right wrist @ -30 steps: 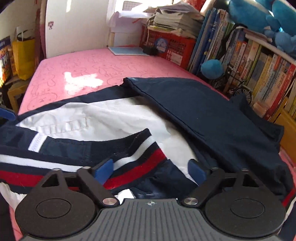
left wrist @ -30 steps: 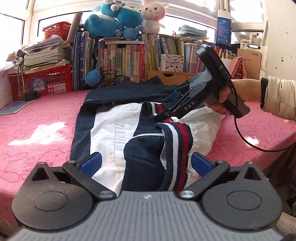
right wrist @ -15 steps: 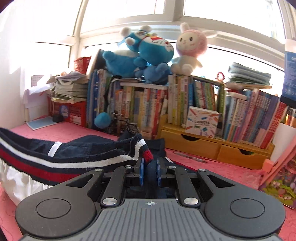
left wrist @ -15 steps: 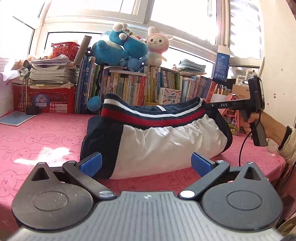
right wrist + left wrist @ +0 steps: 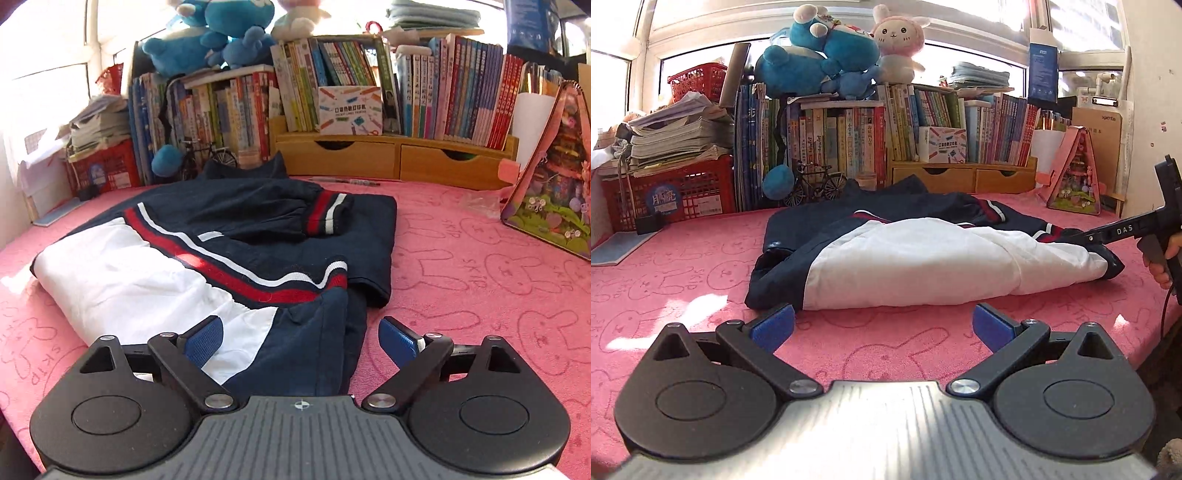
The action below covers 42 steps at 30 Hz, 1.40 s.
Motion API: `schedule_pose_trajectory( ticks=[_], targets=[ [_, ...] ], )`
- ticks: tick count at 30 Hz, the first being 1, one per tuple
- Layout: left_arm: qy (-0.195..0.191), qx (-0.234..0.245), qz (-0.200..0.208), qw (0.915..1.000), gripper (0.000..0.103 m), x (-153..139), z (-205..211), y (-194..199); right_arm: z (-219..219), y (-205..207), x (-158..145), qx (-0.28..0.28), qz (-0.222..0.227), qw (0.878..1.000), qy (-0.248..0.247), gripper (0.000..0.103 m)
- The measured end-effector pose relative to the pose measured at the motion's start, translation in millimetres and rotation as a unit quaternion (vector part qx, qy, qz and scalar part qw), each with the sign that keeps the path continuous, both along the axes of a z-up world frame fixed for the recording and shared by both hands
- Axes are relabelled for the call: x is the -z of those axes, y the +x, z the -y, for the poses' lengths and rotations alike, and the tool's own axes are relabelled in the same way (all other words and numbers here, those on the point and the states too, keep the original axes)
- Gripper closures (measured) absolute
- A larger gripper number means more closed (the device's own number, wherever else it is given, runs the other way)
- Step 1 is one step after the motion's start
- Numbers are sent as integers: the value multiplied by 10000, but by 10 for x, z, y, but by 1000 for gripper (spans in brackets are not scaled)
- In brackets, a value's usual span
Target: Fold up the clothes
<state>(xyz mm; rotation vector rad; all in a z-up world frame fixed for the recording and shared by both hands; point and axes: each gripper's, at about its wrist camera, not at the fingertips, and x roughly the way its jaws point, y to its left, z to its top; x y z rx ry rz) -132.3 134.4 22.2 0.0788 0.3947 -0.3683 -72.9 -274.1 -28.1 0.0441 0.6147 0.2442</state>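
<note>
A navy and white jacket (image 5: 923,266) with red and white stripes lies folded over on the pink bed cover (image 5: 683,280). My left gripper (image 5: 882,325) is open just in front of the jacket's near edge, with nothing between its pads. My right gripper (image 5: 301,339) has its jaws opening. The jacket's (image 5: 122,280) navy corner lies loose between the blue pads, which do not press on it. In the left wrist view the right gripper (image 5: 1087,236) reaches the jacket's right end, held by a hand (image 5: 1160,258). A striped cuff (image 5: 328,218) rests on top of the jacket.
A wall of books (image 5: 849,140) with plush toys (image 5: 816,55) lines the far edge. Two wooden drawers (image 5: 399,158) sit below it, and a red crate (image 5: 665,192) stands at the far left. A pink house-shaped box (image 5: 554,184) is on the right, and a small model bicycle (image 5: 812,184) behind the jacket.
The striped hem, held raised by the shut right gripper, has been laid down over the jacket. The right gripper has let go and opened. My left gripper has drawn back off the jacket.
</note>
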Motion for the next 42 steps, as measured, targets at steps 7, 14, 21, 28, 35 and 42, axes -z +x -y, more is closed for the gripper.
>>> schedule_pose_trajectory(
  ticks=[7, 14, 21, 28, 35, 42],
  targets=[
    [-345, 98, 70, 9993, 0, -124, -276, 737, -10, -72, 145, 42, -87, 9999, 103, 8],
    [-911, -86, -1161, 9890, 0, 115, -338, 1498, -159, -94, 323, 206, -116, 9988, -439, 1],
    [197, -365, -1277, 9909, 29, 385, -156, 1325, -121, -72, 343, 214, -167, 9988, -410, 0],
    [386, -551, -1389, 9880, 27, 327, -401, 1038, -91, -67, 343, 193, -153, 9990, -368, 0],
    [200, -52, -1192, 9927, 11, -107, -450, 1260, -103, -74, 333, 232, -145, 9989, -373, 0],
    [172, 575, -1116, 9919, 4, -138, 187, 1774, -95, -84, 329, 476, -143, 9980, -382, 0]
  ],
)
